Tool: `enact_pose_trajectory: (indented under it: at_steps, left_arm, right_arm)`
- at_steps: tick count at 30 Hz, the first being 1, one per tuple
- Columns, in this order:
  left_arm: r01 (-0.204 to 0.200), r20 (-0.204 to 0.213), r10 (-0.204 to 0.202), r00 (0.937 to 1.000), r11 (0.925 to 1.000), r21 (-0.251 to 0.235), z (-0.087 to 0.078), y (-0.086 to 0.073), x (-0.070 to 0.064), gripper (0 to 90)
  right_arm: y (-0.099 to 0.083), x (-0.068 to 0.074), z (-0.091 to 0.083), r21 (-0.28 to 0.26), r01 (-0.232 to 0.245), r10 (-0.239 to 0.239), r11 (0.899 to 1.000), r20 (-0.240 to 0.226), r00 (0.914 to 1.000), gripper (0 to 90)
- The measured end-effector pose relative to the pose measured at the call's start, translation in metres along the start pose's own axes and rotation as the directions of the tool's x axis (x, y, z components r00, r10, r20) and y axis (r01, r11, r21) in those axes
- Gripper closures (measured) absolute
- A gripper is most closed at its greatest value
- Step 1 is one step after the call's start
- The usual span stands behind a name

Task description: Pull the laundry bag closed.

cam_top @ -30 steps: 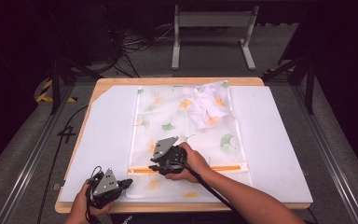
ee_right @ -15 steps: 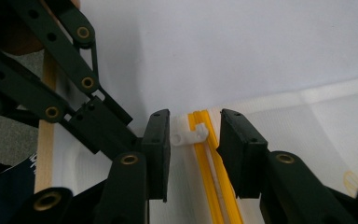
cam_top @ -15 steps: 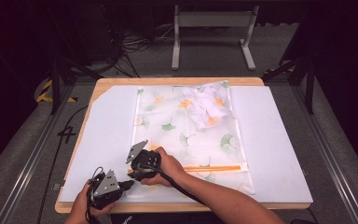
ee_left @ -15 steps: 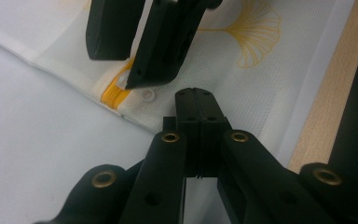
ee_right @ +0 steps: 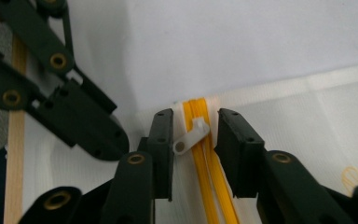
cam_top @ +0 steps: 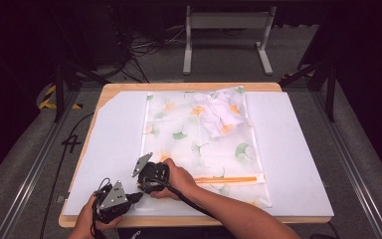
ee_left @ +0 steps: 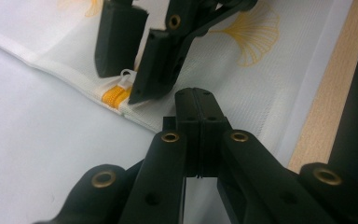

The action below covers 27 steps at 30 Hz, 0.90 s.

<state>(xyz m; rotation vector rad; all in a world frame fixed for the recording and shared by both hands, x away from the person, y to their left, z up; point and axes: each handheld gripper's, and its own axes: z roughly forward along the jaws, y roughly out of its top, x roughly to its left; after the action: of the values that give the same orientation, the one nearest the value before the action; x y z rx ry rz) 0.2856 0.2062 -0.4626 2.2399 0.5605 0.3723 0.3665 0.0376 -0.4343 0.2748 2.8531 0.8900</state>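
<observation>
1. High view: mesh laundry bag [cam_top: 199, 144] with ginkgo-leaf print lies flat on white mat [cam_top: 288, 149] over wooden table [cam_top: 189, 86]. White garment [cam_top: 222, 113] bunched inside bag at far right corner.
2. High view: orange zipper [cam_top: 226, 179] runs along bag's near edge. Right gripper [cam_top: 146, 180] sits at zipper's left end, forearm reaching across from bottom right.
3. High view: left gripper [cam_top: 114, 199] near front-left edge of mat, just beside right gripper, held in a hand [cam_top: 87, 219]. Jaw state not readable from here.
4. Left gripper view: left gripper [ee_left: 196, 100] has jaws clenched together at bag's corner; cannot tell if fabric is pinched between them. Right gripper [ee_left: 130, 70] just ahead, jaws apart either side of white zipper pull [ee_left: 126, 77]; zipper [ee_left: 114, 97] end just beneath. Wood table edge [ee_left: 335, 93] at right.
5. Right gripper view: right gripper [ee_right: 193, 140] released, jaws straddling zipper [ee_right: 205, 154] near its end. Zipper pull [ee_right: 191, 136] lies tilted between jaws, its tab close to or touching one jaw, not clamped. Left gripper [ee_right: 74, 112] just beside, on bag corner [ee_right: 135, 121]. Mat [ee_right: 237, 37] beyond.
</observation>
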Motion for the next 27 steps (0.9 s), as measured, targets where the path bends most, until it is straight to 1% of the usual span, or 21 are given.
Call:
enact_pose_trajectory:
  at_steps: [1, 2, 5, 7, 8, 9, 10, 12, 13, 14, 15, 16, 17, 18, 19, 20, 22, 23, 26, 27]
  left_arm:
    - [-0.001, 0.001, 0.001, 1.0, 1.0, -0.001, 0.0, 0.0, 0.0, 90.0]
    - [0.0, 0.002, 0.0, 1.0, 1.0, 0.0, 0.0, 0.0, 0.0, 90.0]
    - [0.005, 0.003, -0.005, 1.0, 1.0, 0.002, 0.0, 0.0, 0.0, 90.0]
    - [0.012, 0.005, -0.012, 0.9999, 0.9999, 0.0, 0.0, 0.0, 0.0, 90.0]
    - [0.014, 0.007, -0.014, 0.9999, 0.9999, -0.001, 0.0, 0.0, 0.001, 90.0]
    - [0.013, 0.008, -0.013, 0.9999, 0.9999, -0.002, 0.0, 0.0, 0.001, 90.0]
    - [0.013, 0.008, -0.013, 0.9999, 0.9999, -0.003, 0.0, 0.0, 0.001, 90.0]
    - [0.016, 0.012, -0.016, 0.9998, 0.9999, -0.005, 0.0, 0.0, 0.002, 90.0]
    - [0.018, 0.014, -0.018, 0.9998, 0.9998, -0.005, 0.0, 0.0, 0.002, 90.0]
    - [0.015, 0.012, -0.014, 0.9998, 0.9999, -0.005, 0.0, 0.0, 0.002, 90.0]
    - [0.015, 0.013, -0.015, 0.9998, 0.9999, -0.004, 0.0, 0.0, 0.002, 90.0]
    - [0.013, 0.012, -0.013, 0.9998, 0.9999, -0.005, 0.0, 0.0, 0.002, 90.0]
    - [0.014, 0.014, -0.013, 0.9998, 0.9999, -0.004, 0.0, 0.0, 0.002, 90.0]
    - [0.016, 0.015, -0.015, 0.9998, 0.9999, -0.005, 0.0, 0.0, 0.002, 90.0]
    - [0.015, 0.016, -0.015, 0.9998, 0.9999, -0.004, 0.0, 0.0, 0.002, 90.0]
    - [0.015, 0.016, -0.015, 0.9998, 0.9999, -0.004, 0.0, 0.0, 0.002, 90.0]
    - [0.01, 0.012, -0.01, 0.9999, 0.9999, -0.001, 0.0, 0.0, 0.002, 90.0]
    - [0.011, 0.012, -0.011, 0.9999, 0.9999, -0.001, 0.0, 0.0, 0.002, 90.0]
    - [0.017, 0.013, -0.017, 0.9998, 0.9998, -0.006, 0.0, 0.0, 0.003, 89.9]
    - [0.016, 0.001, -0.016, 0.9999, 0.9999, -0.007, -0.001, -0.001, 0.003, 89.1]
  right_arm:
    - [-0.001, -0.001, -0.001, 0.005, 0.011, -0.011, 1.0, -0.009, 0.9999, 72.5]
    - [-0.002, -0.001, -0.003, 0.017, 0.014, -0.014, 1.0, -0.02, 0.9997, 73.5]
    - [0.0, -0.001, -0.003, 0.031, 0.031, -0.03, 0.999, -0.024, 0.9993, 74.6]
    - [0.003, -0.002, -0.003, 0.054, 0.032, -0.031, 0.998, -0.033, 0.999, 76.1]
    - [0.004, -0.003, -0.003, 0.065, 0.025, -0.022, 0.998, -0.045, 0.9987, 78.1]
    - [0.005, -0.004, -0.004, 0.074, 0.026, -0.023, 0.997, -0.048, 0.9986, 82.1]
    - [0.007, -0.006, -0.004, 0.09, 0.026, -0.022, 0.996, -0.044, 0.9988, 82.6]
    - [0.01, -0.011, -0.004, 0.126, 0.024, -0.015, 0.992, -0.072, 0.9973, 82.7]
    - [0.012, -0.012, -0.003, 0.143, 0.043, -0.031, 0.989, -0.083, 0.9961, 82.6]
    - [0.014, -0.011, -0.003, 0.156, 0.069, -0.056, 0.985, -0.082, 0.9951, 82.9]
    - [0.016, -0.009, -0.003, 0.171, 0.106, -0.095, 0.98, -0.075, 0.9926, 82.9]
    - [0.018, -0.008, -0.002, 0.177, 0.127, -0.116, 0.976, -0.07, 0.9908, 82.6]
    - [0.021, -0.006, 0.0, 0.201, 0.17, -0.159, 0.965, -0.068, 0.9848, 81.8]
    - [0.021, -0.006, 0.0, 0.201, 0.17, -0.159, 0.965, -0.068, 0.9848, 81.8]
    - [0.023, -0.006, 0.0, 0.215, 0.185, -0.173, 0.959, -0.075, 0.9821, 81.2]
    - [0.025, -0.009, 0.001, 0.227, 0.187, -0.169, 0.956, -0.094, 0.9811, 81.1]
    - [0.026, -0.011, 0.002, 0.232, 0.186, -0.165, 0.955, -0.107, 0.9804, 82.1]
    - [0.026, -0.011, 0.002, 0.229, 0.194, -0.172, 0.954, -0.111, 0.9787, 82.7]
    - [0.026, -0.012, 0.002, 0.233, 0.199, -0.176, 0.952, -0.113, 0.9778, 82.9]
    - [0.026, -0.011, 0.002, 0.233, 0.203, -0.181, 0.951, -0.112, 0.9771, 82.9]
